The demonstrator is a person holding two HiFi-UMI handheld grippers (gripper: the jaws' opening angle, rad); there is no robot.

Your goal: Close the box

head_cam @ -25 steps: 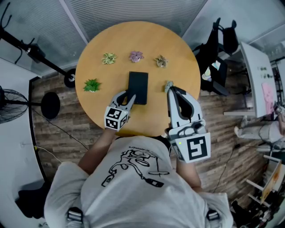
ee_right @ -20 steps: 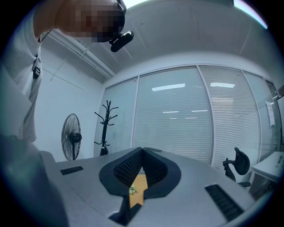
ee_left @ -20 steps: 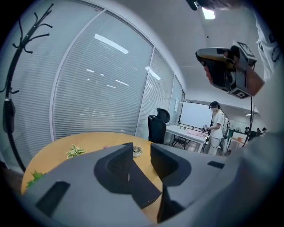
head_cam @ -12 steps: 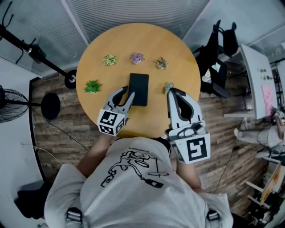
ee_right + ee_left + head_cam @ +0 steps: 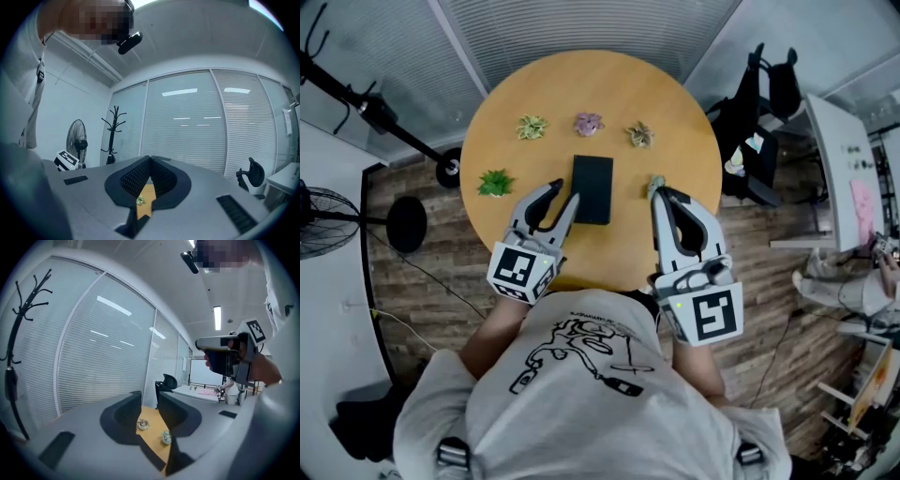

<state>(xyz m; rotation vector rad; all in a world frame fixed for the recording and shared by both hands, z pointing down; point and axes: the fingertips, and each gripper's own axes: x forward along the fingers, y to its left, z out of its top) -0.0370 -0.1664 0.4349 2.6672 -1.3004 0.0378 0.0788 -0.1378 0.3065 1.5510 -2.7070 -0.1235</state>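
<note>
Box — flat, black — shows only in head view.

Round wooden table. Black box at centre. Three small plants in a row toward the far edge. Green plant near the left edge. Fifth plant right of the box.
</note>
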